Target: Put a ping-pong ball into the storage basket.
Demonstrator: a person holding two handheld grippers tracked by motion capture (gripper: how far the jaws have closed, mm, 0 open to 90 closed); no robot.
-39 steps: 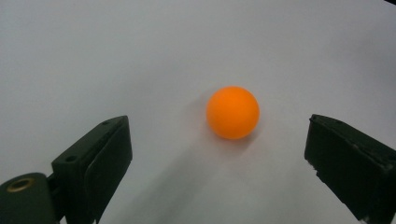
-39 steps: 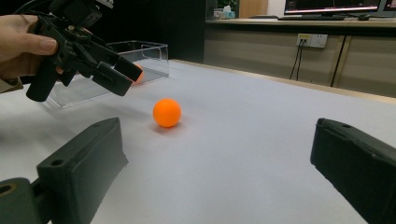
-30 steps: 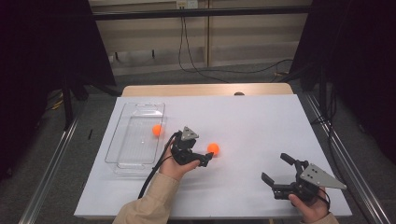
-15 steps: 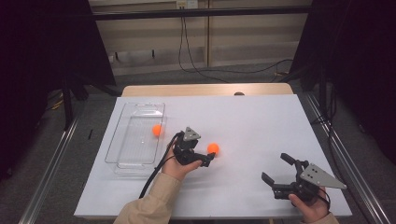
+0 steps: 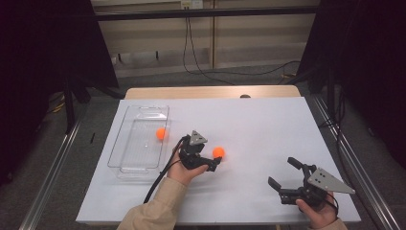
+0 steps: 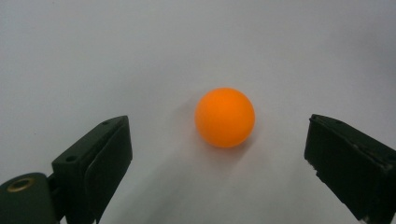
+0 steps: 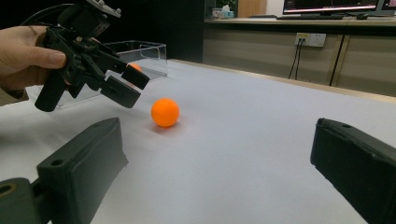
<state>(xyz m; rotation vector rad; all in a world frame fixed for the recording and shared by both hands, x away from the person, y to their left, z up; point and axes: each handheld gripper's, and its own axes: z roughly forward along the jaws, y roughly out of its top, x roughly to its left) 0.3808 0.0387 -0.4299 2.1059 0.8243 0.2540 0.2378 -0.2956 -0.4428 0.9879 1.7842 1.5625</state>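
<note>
A white sheet (image 5: 268, 129) is covering the table, with a strip of bare wood (image 5: 210, 92) showing at its far edge. Grey floor is running around it, metal rails are flanking both sides, and dark curtains are hanging left and right; beyond, cables are trailing down a beige wall (image 5: 239, 43). The right gripper view is showing a counter with a wall socket (image 7: 310, 39) behind the table. A clear tray (image 5: 125, 143) is lying on the sheet's left part, holding one orange ball (image 5: 161, 133). A second ball (image 5: 218, 152) is sitting on the bare sheet right of the tray, well apart from it. The left gripper (image 5: 214, 163) is hovering just beside this ball, its jaws spread wide and released, the ball lying ahead of the gap with neither pad touching it. The right gripper (image 5: 282, 173) is resting near the sheet's front right corner, well away, jaws likewise released and gaping. Nothing is lying between the ball and the tray.
</note>
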